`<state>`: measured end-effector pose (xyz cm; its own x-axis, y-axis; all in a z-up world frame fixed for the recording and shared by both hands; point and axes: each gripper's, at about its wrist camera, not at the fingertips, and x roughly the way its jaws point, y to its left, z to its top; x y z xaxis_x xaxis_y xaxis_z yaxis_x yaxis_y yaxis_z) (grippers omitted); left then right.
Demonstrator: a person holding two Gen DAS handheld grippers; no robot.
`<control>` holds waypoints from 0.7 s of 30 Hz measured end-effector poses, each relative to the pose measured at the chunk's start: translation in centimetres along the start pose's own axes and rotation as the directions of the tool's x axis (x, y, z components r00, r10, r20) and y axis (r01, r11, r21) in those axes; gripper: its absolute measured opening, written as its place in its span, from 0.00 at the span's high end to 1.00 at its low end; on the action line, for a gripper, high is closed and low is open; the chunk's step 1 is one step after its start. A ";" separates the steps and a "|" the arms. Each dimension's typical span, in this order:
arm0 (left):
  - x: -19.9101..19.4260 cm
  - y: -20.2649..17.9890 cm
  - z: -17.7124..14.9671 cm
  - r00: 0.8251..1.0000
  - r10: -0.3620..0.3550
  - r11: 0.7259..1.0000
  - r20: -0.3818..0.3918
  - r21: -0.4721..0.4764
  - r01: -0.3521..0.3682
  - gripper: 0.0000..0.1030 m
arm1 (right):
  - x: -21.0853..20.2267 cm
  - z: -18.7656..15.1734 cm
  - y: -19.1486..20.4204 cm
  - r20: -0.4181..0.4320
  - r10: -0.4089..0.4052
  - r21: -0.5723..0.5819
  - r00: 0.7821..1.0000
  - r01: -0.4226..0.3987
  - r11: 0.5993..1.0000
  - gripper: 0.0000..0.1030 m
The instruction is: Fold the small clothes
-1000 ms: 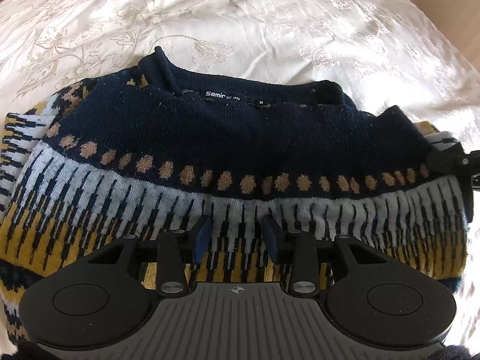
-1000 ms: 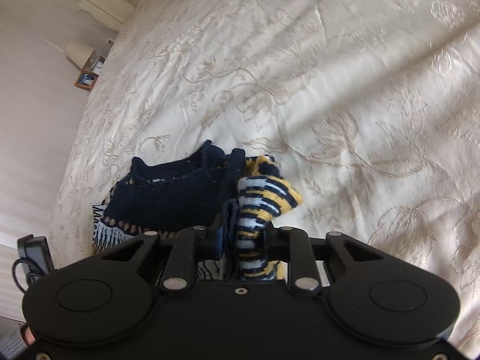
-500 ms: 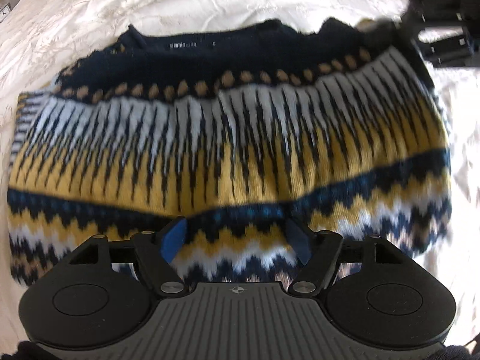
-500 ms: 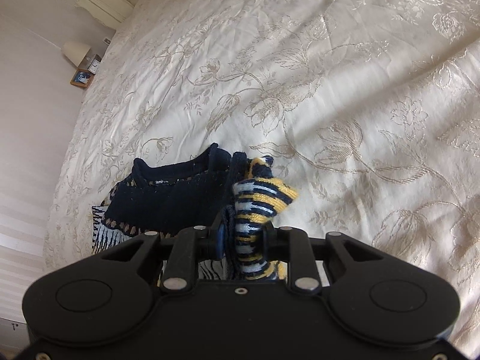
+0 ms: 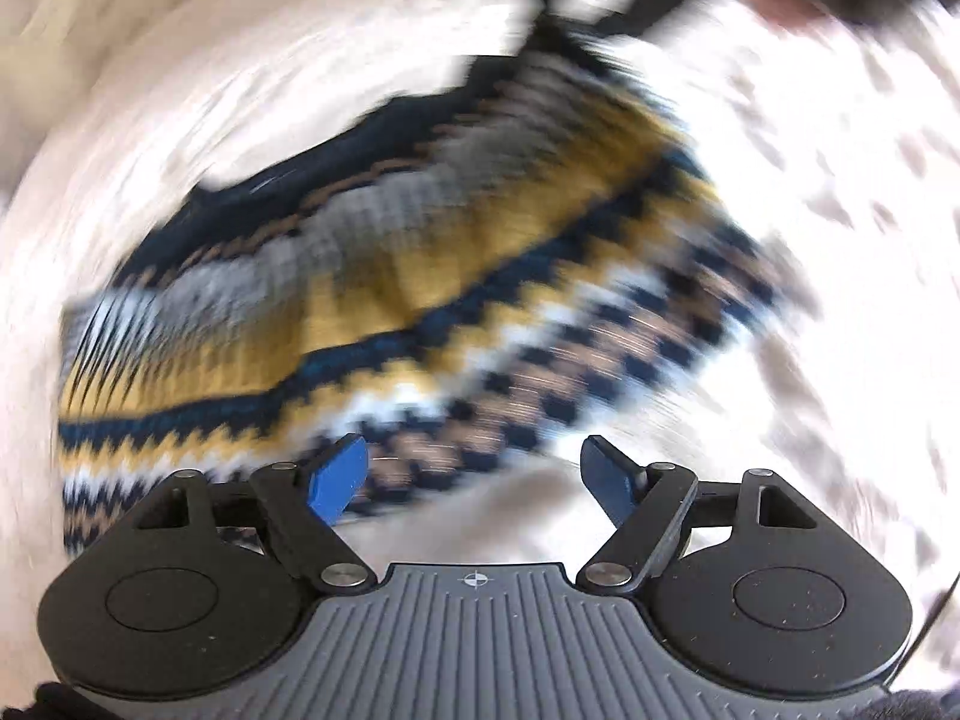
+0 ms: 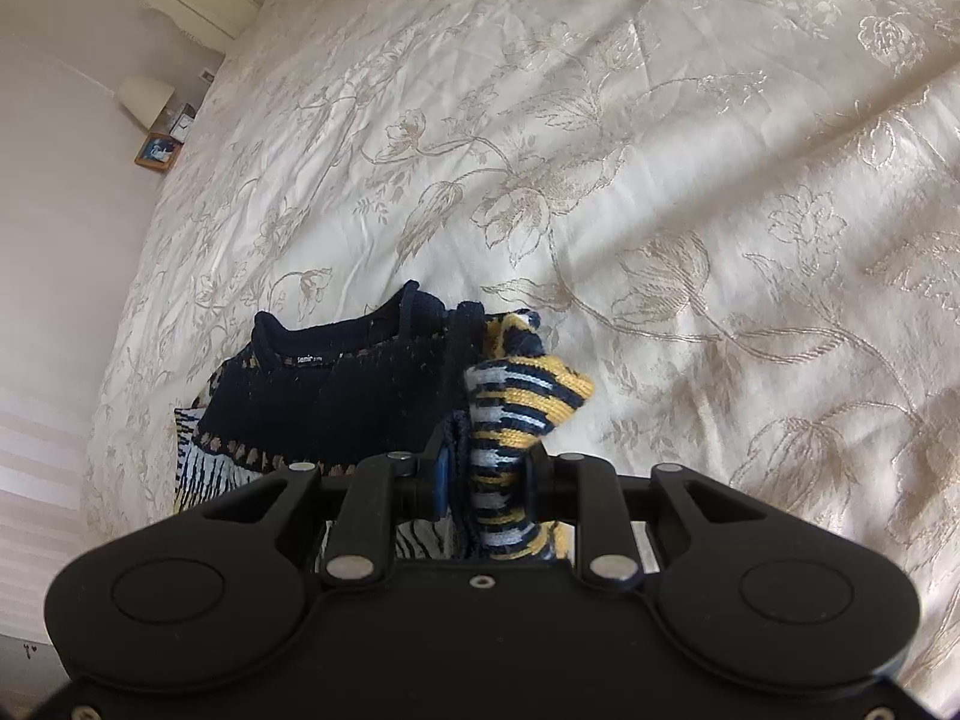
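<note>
Since a second ago the left gripper (image 5: pixel 474 474) has let go of the sweater (image 5: pixel 384 276) and swung away towards the hem, its jaws just opened wide with nothing between them but bedspread (image 5: pixel 828 192) and a strip of checkered hem at about 10 o'clock. Its view is badly smeared. By contrast the right gripper (image 6: pixel 480 480) has not budged and pinches a bunched, striped fold of the knit, apparently a sleeve, though I cannot be sure. The sweater lies partly folded on the bed, collar towards 11 o'clock in the right view. As I see it, the risk is that thick knit springs open once unheld, or that a hasty regrasp catches the bedspread too.
</note>
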<state>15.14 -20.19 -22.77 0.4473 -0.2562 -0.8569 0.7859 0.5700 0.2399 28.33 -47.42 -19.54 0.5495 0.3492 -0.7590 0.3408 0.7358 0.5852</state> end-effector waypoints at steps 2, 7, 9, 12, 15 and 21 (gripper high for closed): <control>0.1 -2.4 -0.1 1.000 0.023 0.994 0.017 0.108 -0.024 0.25 | 0.0 0.1 0.1 -0.008 0.001 -0.012 1.000 -0.002 1.000 0.68; 1.1 -5.2 0.9 0.995 0.071 0.972 0.065 0.220 -0.083 0.25 | -0.3 0.3 0.3 -0.021 0.006 -0.038 1.000 -0.007 0.999 0.68; 1.9 -5.6 1.9 0.993 0.085 0.962 0.078 0.253 -0.103 0.25 | -0.4 0.3 0.3 -0.024 0.009 -0.039 1.000 -0.010 0.999 0.68; 2.5 -6.8 3.7 0.989 0.094 0.947 0.114 0.297 -0.124 0.26 | -0.3 0.4 0.1 -0.033 0.011 -0.032 0.999 -0.012 0.999 0.68; 2.8 -7.1 4.8 0.991 0.058 0.949 0.121 0.301 -0.092 0.42 | -0.3 0.6 0.1 -0.039 0.012 -0.027 0.999 -0.013 1.000 0.68; 2.3 -5.1 4.9 0.988 -0.081 0.988 0.130 0.141 0.063 0.86 | -0.6 0.7 0.9 -0.040 0.007 -0.042 0.999 -0.009 0.999 0.68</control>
<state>14.22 -27.53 -23.74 0.4337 -0.4009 -0.8070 0.8647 0.4369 0.2477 28.86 -47.39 -18.36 0.5207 0.3773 -0.7658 0.3040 0.7563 0.5793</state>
